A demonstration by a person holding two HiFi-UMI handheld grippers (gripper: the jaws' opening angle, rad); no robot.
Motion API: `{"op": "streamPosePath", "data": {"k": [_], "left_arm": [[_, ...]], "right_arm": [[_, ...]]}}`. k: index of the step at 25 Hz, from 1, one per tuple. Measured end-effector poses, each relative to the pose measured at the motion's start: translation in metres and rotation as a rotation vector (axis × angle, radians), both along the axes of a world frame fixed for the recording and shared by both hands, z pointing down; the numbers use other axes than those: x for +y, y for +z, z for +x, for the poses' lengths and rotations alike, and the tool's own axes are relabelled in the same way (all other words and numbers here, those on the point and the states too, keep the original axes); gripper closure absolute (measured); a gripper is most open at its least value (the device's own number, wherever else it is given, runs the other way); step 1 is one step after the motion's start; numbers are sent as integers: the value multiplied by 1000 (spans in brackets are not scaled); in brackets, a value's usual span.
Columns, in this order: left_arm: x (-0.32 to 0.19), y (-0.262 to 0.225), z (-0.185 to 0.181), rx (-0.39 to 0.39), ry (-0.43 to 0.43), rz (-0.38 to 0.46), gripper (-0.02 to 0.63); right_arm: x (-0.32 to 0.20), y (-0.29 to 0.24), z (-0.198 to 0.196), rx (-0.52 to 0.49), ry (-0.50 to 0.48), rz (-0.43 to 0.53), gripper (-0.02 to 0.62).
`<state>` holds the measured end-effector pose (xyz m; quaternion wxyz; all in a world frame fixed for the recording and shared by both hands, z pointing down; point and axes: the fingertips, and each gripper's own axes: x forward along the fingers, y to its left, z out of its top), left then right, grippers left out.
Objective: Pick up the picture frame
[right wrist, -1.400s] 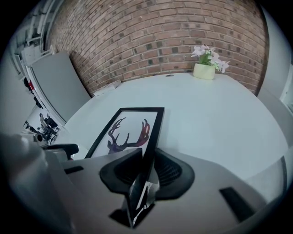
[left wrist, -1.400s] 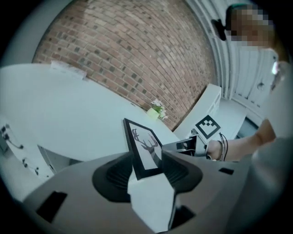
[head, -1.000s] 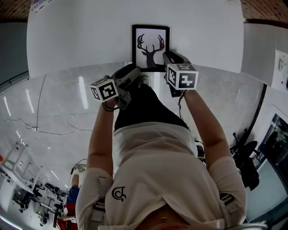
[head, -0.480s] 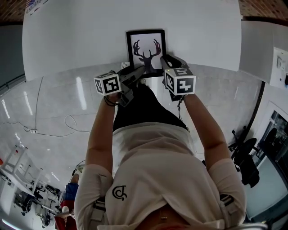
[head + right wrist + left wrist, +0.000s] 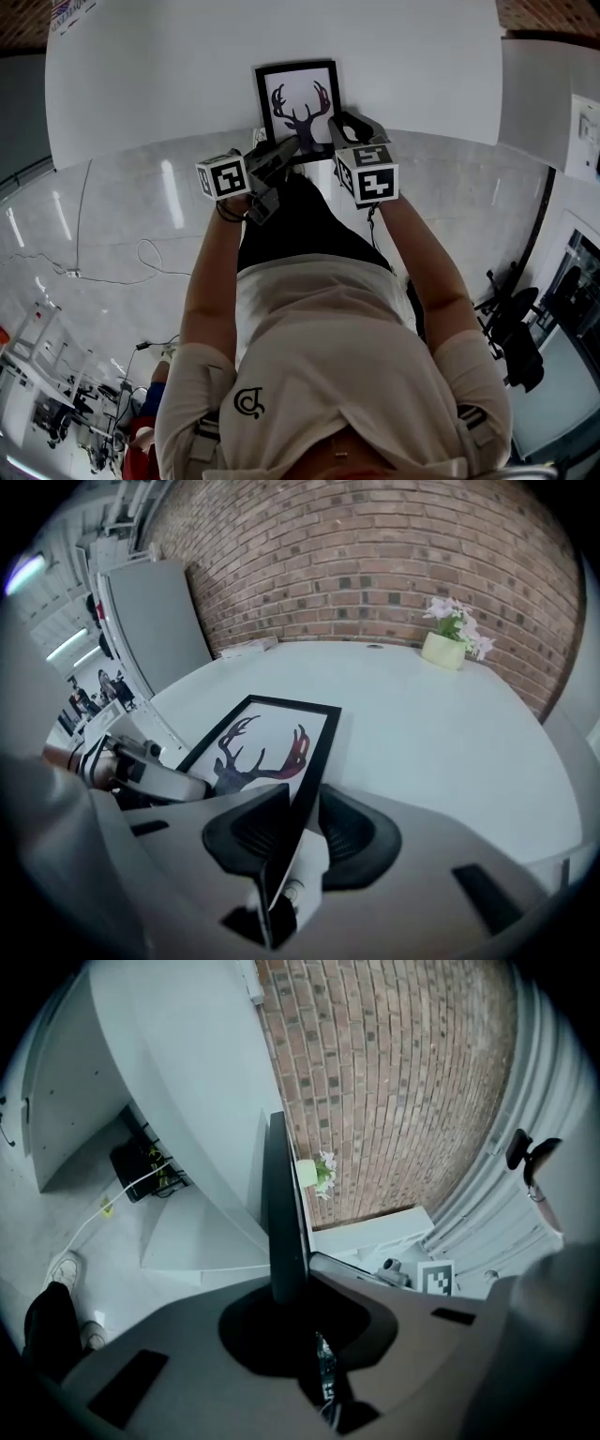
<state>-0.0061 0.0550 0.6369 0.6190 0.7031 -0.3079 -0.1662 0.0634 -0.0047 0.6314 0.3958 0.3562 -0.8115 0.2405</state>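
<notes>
The picture frame (image 5: 298, 103), black-edged with a dark deer print, rests at the near edge of the round white table (image 5: 169, 75). My left gripper (image 5: 287, 150) is at the frame's near left corner. In the left gripper view the frame (image 5: 281, 1204) stands edge-on between the jaws, which are closing on it around my left gripper (image 5: 292, 1288). My right gripper (image 5: 339, 127) is at the near right corner. There the frame (image 5: 267, 742) passes between both pads with its near edge tilted up, and the jaws of my right gripper (image 5: 305, 803) are opening slightly.
A small potted plant (image 5: 448, 639) stands at the table's far side before a brick wall (image 5: 375, 564). A second white table (image 5: 553, 103) is to the right. Cables (image 5: 94, 272) trail on the glossy floor at left, and an office chair (image 5: 511, 328) is at right.
The frame has shifted left and turned a little. My left gripper has moved up to its near left corner and closed on it. The right gripper stayed at the near right corner.
</notes>
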Motion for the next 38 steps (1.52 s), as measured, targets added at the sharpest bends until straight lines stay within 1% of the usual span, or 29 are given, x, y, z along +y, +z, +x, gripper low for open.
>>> {"op": "streamPosePath", "data": {"k": [2, 6, 9, 11, 18, 22, 24, 26, 28, 34, 38], "left_arm": [[-1, -3, -2, -26, -10, 12, 566], [-1, -15, -3, -91, -20, 54, 579], [-1, -26, -3, -187, -16, 97, 583], [-1, -34, -4, -230, -19, 119, 583], [-6, -82, -7, -269, -110, 183, 583], [-15, -113, -25, -332, -152, 231, 583], [-19, -130, -34, -388, -150, 272, 583], [-24, -151, -41, -448, -146, 331, 583], [-30, -175, -49, -490, -155, 391, 583], [-41, -238, -78, -586, -209, 534, 583], [-48, -277, -104, -657, -273, 626, 584]], "right_arm": [[-1, 0, 0, 16, -22, 29, 478], [1, -4, -1, 0, -14, 25, 479], [-2, -17, 0, -30, 3, 57, 518], [-4, -28, 1, -55, 16, 77, 542], [-1, -71, 17, -121, 27, 127, 586], [-5, -105, 14, -188, 25, 164, 586], [-10, -120, 11, -219, 29, 177, 586], [-16, -136, 7, -254, 35, 194, 586], [-22, -152, 2, -284, 38, 221, 586], [-37, -207, -17, -350, 47, 358, 588], [-48, -250, -28, -410, 55, 468, 588]]}}
